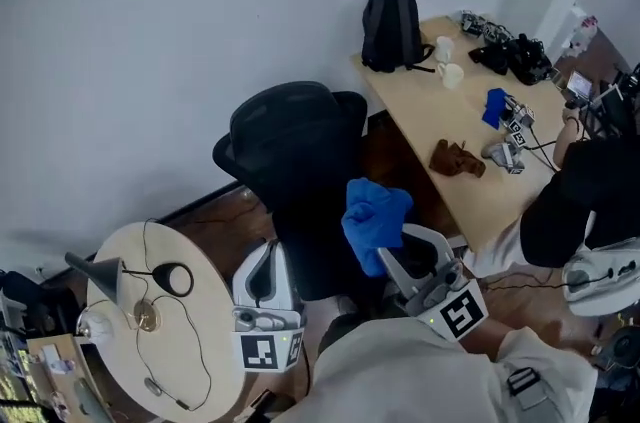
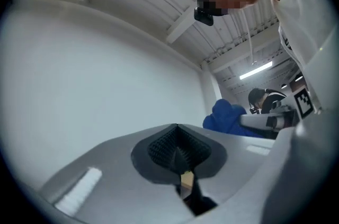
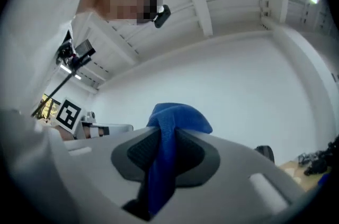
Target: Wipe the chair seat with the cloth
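The black office chair (image 1: 298,161) stands by the wall, with its seat below and between my two grippers in the head view. My right gripper (image 1: 388,253) is shut on a blue cloth (image 1: 374,216), which bunches above its jaws just over the chair. In the right gripper view the cloth (image 3: 168,130) hangs pinched between the dark pads of that gripper (image 3: 165,153). My left gripper (image 1: 264,253) is held left of the chair, shut with nothing in it. The left gripper view shows its own jaws (image 2: 178,150) closed together, and the cloth (image 2: 226,119) off to the right.
A wooden desk (image 1: 470,181) on the right carries a black backpack (image 1: 392,29), mugs, a brown object (image 1: 456,159) and other gear. Another person (image 1: 580,201) sits at it. A round white table (image 1: 185,331) with cables is at lower left.
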The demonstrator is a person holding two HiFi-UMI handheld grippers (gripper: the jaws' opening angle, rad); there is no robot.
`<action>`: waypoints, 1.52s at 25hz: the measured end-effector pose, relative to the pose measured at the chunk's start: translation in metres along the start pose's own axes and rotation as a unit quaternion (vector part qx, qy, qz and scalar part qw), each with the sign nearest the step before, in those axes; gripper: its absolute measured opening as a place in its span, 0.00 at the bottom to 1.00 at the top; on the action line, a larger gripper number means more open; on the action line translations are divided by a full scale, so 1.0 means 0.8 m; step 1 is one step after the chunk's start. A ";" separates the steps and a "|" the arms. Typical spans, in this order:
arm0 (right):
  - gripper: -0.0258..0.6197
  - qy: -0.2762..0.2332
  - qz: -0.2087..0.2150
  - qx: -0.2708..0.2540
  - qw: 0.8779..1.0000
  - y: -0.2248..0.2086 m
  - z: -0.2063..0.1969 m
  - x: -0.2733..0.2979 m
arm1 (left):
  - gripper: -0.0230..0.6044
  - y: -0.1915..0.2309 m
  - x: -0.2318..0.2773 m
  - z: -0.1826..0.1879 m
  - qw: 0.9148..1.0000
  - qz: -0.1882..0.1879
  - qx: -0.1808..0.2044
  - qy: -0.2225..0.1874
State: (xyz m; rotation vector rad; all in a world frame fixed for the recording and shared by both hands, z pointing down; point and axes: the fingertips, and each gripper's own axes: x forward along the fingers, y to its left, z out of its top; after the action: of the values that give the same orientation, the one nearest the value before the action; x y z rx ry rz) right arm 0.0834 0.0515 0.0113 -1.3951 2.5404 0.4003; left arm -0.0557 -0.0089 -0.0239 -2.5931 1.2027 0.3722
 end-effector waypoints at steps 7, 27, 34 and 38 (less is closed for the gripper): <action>0.15 -0.085 -0.007 -0.062 0.994 0.063 0.100 -0.124 | 0.14 -0.113 -0.082 0.069 0.997 -0.035 0.049 -0.046; 0.16 -0.018 0.070 -0.026 0.997 0.153 0.109 -0.524 | 0.14 -0.478 -0.303 0.126 0.997 -0.009 0.077 -0.030; 0.16 -0.110 0.072 0.006 0.991 0.203 0.197 -0.612 | 0.14 -0.568 -0.375 0.203 0.994 0.002 0.088 -0.058; 0.16 -0.159 0.056 0.027 0.985 0.209 0.258 -0.628 | 0.14 -0.589 -0.388 0.234 0.994 -0.004 0.085 -0.071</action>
State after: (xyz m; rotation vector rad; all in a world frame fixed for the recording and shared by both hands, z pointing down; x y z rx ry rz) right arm 0.2182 0.6033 -0.0023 -1.0733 2.3529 0.5248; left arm 0.0909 0.5668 -0.0365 -2.3842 1.1228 0.4251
